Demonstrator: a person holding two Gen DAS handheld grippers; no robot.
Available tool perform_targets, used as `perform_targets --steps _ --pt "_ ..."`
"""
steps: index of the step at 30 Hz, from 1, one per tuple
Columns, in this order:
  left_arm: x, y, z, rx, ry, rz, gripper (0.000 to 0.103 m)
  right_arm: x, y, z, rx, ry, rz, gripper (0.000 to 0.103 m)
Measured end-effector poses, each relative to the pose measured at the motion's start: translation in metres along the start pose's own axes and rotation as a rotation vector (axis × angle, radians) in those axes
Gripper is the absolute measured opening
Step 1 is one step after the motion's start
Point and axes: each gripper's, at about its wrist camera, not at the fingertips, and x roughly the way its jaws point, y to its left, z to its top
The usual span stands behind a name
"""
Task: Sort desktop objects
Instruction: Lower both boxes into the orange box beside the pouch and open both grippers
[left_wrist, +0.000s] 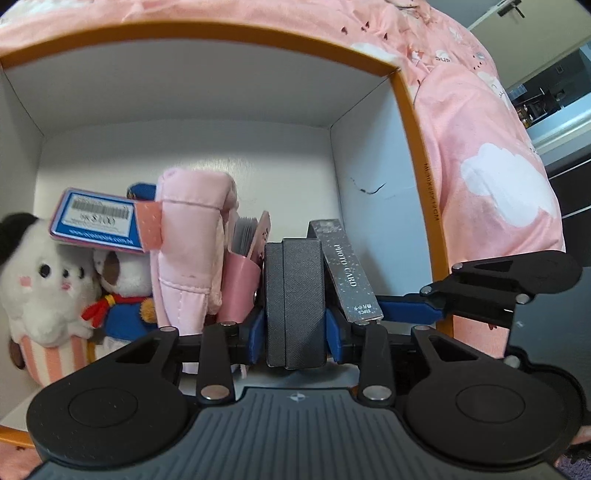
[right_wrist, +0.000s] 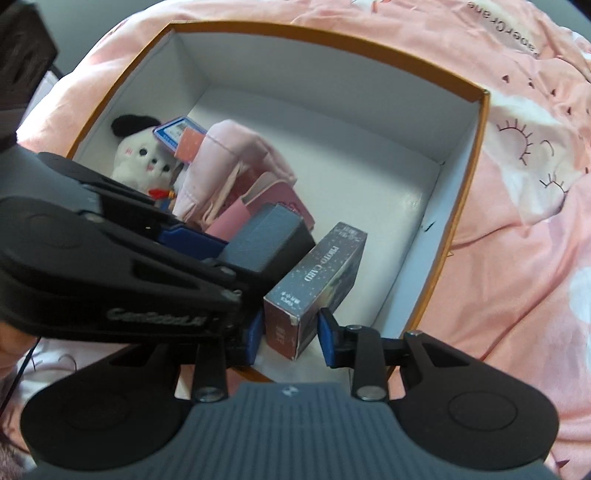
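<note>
My left gripper (left_wrist: 294, 326) is shut on a dark grey textured box (left_wrist: 294, 295) and holds it upright inside a white storage box with an orange rim (left_wrist: 406, 110). The grey box also shows in the right wrist view (right_wrist: 266, 236). A glittery "PHOTO CARD" box (right_wrist: 317, 284) leans against its right side; it also shows in the left wrist view (left_wrist: 345, 269). My right gripper (right_wrist: 290, 338) stands around the near end of the photo card box, jaws a little apart from it, open. The storage box rim also shows in the right wrist view (right_wrist: 476, 155).
In the storage box's left part are a white plush with black ears (left_wrist: 40, 280), a plush in blue (left_wrist: 122, 295), a pink pouch (left_wrist: 192, 251), a pink card holder (left_wrist: 242, 273) and a blue barcode tag (left_wrist: 98, 221). Pink patterned bedding (right_wrist: 524, 206) surrounds the box.
</note>
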Motion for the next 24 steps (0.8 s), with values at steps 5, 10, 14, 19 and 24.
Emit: perform_targets --steps 5,10,14,19,24 --pt "-0.001 0.0 0.001 0.011 0.017 -0.007 0.041 -0.002 0.003 0.003 -0.061 0.033 0.005 0.042" --pt "-0.032 -0.001 -0.004 0.056 -0.04 -0.022 0.046 -0.016 0.005 0.005 -0.244 0.015 -0.003 0.041" --pt "-0.065 0.009 -0.006 0.07 -0.143 0.048 0.048 -0.027 0.008 0.012 -0.425 0.009 -0.05 0.039" --pt "-0.073 0.03 -0.004 0.017 -0.163 0.127 0.051 -0.021 0.02 0.027 -0.661 0.087 -0.11 0.031" --pt "-0.07 0.04 -0.012 0.014 -0.153 0.118 0.051 -0.026 0.013 0.049 -0.63 0.149 -0.07 0.031"
